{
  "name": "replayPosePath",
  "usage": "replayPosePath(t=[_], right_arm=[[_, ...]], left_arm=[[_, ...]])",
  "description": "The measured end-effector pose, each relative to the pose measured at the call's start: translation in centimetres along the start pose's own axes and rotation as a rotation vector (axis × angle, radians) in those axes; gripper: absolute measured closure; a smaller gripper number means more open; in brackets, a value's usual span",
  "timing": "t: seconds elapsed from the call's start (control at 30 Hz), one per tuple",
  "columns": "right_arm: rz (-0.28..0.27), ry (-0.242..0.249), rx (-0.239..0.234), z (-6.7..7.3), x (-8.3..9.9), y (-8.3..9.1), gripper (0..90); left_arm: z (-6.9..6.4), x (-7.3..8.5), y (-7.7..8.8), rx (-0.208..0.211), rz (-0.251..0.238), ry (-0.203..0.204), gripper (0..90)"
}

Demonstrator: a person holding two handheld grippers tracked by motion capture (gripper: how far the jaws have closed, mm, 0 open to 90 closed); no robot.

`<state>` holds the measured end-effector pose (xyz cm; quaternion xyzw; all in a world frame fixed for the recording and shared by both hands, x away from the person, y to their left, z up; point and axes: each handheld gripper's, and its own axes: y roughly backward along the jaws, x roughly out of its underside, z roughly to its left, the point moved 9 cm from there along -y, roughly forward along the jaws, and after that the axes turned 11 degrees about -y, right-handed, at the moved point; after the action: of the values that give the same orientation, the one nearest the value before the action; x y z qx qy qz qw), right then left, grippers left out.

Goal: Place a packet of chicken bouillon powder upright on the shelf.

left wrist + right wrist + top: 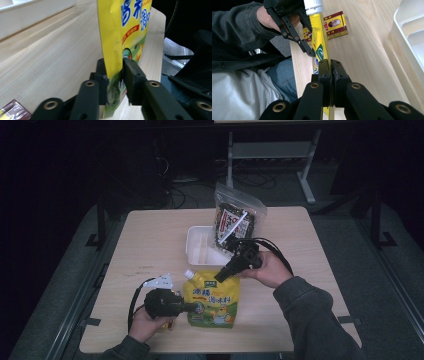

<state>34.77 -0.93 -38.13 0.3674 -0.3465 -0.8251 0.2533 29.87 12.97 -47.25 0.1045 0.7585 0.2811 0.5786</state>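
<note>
Your left gripper (pixel 115 75) is clamped on the lower left edge of the yellow spout pouch (pixel 212 300); the pads pinch the film. Your right gripper (pixel 330 72) is closed on the pouch's upper right edge, near the top. The pouch sits at the table's (pixel 150 245) near edge, just in front of the white tray (pixel 196 245). A small red packet (pixel 335 25) lies by your left hand (pixel 145 322).

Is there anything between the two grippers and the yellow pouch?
No. The left gripper is shut on the pouch at its lower edge, and the right gripper is shut on its top edge, with nothing between.
</note>
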Motion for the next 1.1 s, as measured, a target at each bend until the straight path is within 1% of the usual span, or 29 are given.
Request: replayPosePath(t=[0.03,0.07,0.13,0.2,0.3,0.33,0.37,0.4,0.47,0.53,0.6,0.63,0.67,0.7,0.77,0.9,0.93,1.0,1.1], right_arm=[[0.000,-0.008,-0.002,0.0,0.0,0.0,87.8],[-0.004,-0.016,-0.012,0.1,0.1,0.1,88.5],[-0.016,-0.029,-0.016,0.3,0.1,0.3,88.8],[-0.035,-0.040,-0.028,0.5,0.2,0.6,88.8],[-0.057,-0.055,-0.039,0.8,0.2,0.9,89.0],[-0.065,-0.059,-0.044,0.9,0.2,1.0,89.2],[-0.073,-0.066,-0.051,1.0,0.2,1.1,89.3],[-0.093,-0.074,-0.058,1.1,0.0,1.3,89.4],[-0.114,-0.086,-0.062,1.2,-0.2,1.6,89.5],[-0.134,-0.109,-0.054,1.3,-0.3,1.8,89.5],[-0.150,-0.124,-0.057,1.2,-0.4,2.0,89.6],[-0.164,-0.132,-0.062,1.2,-0.5,2.1,89.6],[-0.186,-0.151,-0.074,1.2,-0.6,2.4,89.6],[-0.208,-0.161,-0.084,1.2,-0.8,2.6,89.6],[-0.253,-0.187,-0.106,1.2,-1.0,2.9,89.6],[-0.323,-0.211,-0.124,1.3,-1.5,3.6,89.6],[-0.351,-0.222,-0.132,1.5,-1.8,3.9,89.6],[-0.370,-0.226,-0.130,1.6,-2.2,4.2,89.6],[-0.404,-0.229,-0.096,1.8,-3.0,4.7,89.6]], left_arm=[[0.1,0.0,0.1,-0.006,-0.003,0.001,69.6],[0.2,0.0,0.2,-0.012,-0.005,0.005,66.7],[0.3,0.0,0.4,-0.015,-0.005,0.014,60.5],[0.6,0.1,0.7,-0.033,-0.006,0.019,56.3],[0.9,0.2,1.1,-0.072,0.004,0.017,51.4],[1.0,0.2,1.3,-0.073,0.003,0.015,50.8],[1.1,0.3,1.4,-0.087,0.005,0.015,50.2],[1.1,0.3,1.5,-0.098,0.009,0.012,48.5],[1.3,0.4,1.7,-0.112,0.010,0.014,46.2],[1.6,0.5,1.9,-0.133,0.015,0.014,43.7],[1.7,0.6,2.0,-0.144,0.015,0.016,42.7],[2.0,0.8,2.1,-0.157,0.021,0.014,41.9],[2.1,1.0,2.0,-0.165,0.027,0.022,41.1],[2.3,1.2,2.1,-0.165,0.032,0.026,40.4],[2.5,1.4,2.1,-0.169,0.032,0.037,40.0],[2.8,1.5,2.6,-0.198,0.027,0.038,38.1],[2.9,1.5,2.7,-0.204,0.025,0.038,37.6],[3.0,1.5,2.9,-0.219,0.024,0.035,36.9],[3.1,1.5,3.1,-0.231,0.025,0.039,36.1]])
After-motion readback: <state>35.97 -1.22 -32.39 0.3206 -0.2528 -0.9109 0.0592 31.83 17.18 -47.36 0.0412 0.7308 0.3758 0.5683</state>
